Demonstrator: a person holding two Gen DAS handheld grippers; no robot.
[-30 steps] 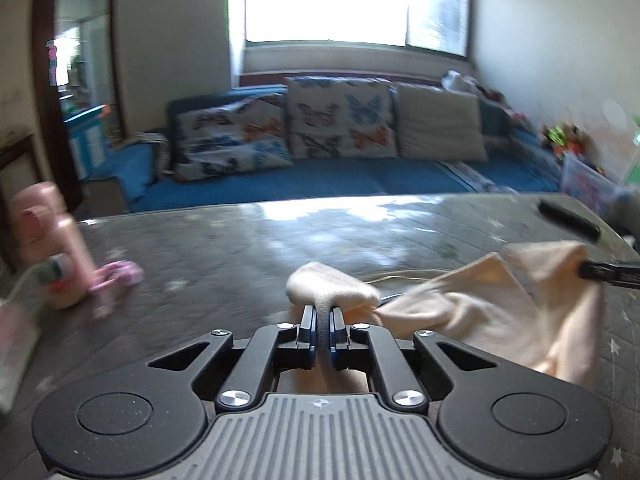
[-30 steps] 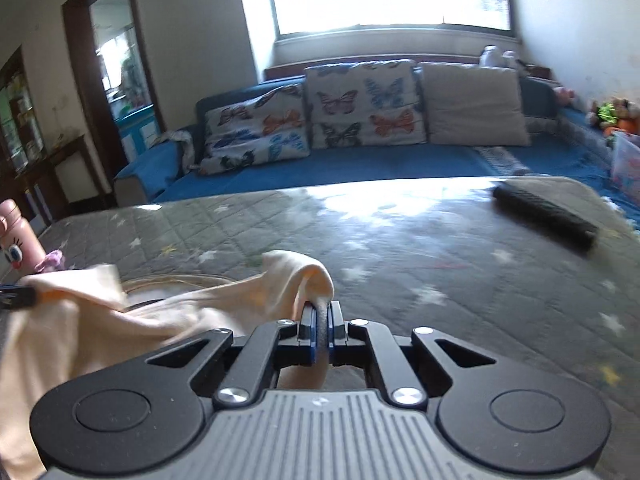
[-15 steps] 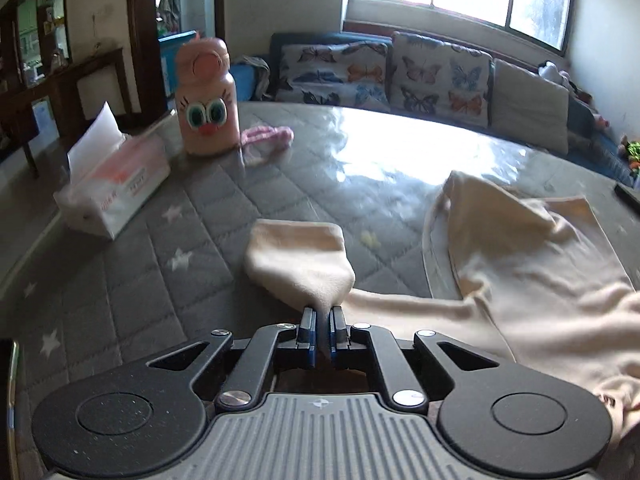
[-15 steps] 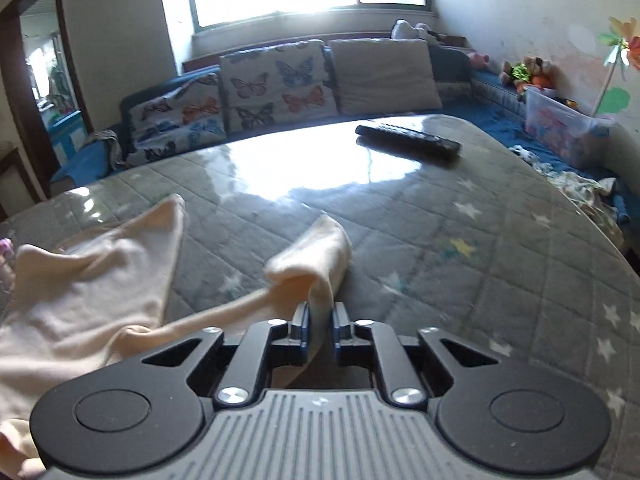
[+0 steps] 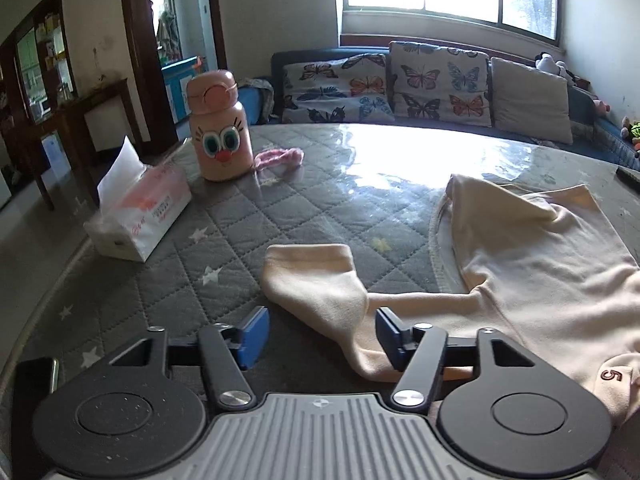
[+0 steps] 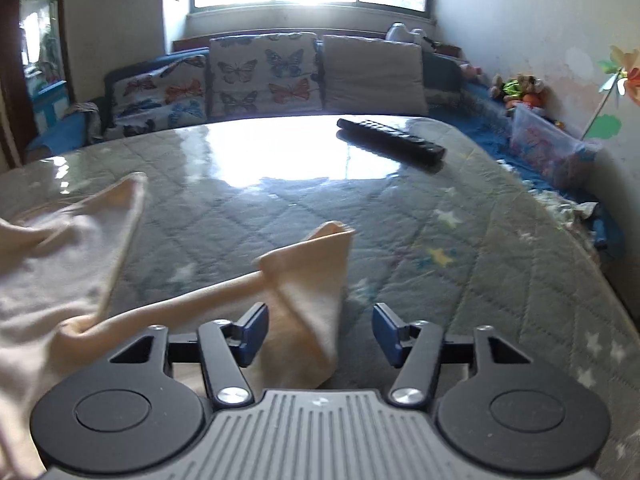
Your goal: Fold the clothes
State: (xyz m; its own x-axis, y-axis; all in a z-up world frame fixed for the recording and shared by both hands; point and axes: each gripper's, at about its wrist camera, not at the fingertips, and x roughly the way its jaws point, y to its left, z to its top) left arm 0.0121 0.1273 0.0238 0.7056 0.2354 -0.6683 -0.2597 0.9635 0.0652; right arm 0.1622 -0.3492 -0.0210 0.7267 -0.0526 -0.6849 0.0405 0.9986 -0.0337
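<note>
Across the quilted bench (image 5: 224, 240), a cream top (image 5: 540, 280) spread out but creased, with one sleeve (image 5: 316, 280) drawn out to the side ahead of the left tool (image 5: 318, 332) and the other sleeve (image 6: 308, 280) drawn the opposite way ahead of the right tool (image 6: 320, 330). At both tools, open wide, with a sleeve lying loose on the bench between the blue pads and no pinch on the cloth.

Judged an early stage of the folding. Laying-out about done, apart from wrinkles over the body and a twist in each sleeve. No fold made yet. Still to come, by the look of it: smoothing, turning both sleeves in over the body, then doubling the body over.

Against a second ago: then clamped shut on a cuff at each tool, with the top bunched and slung between them above the bench. Since then, drawn apart and lowered, with the cloth set down flat. Just been opening at both tools, letting go of the sleeves and leaving them where dropped. Now also in the left view, a pink bottle (image 5: 218, 128) and a tissue box (image 5: 140, 208) standing well clear of the top; in the right view, a remote (image 6: 390, 142) far across the bench.
</note>
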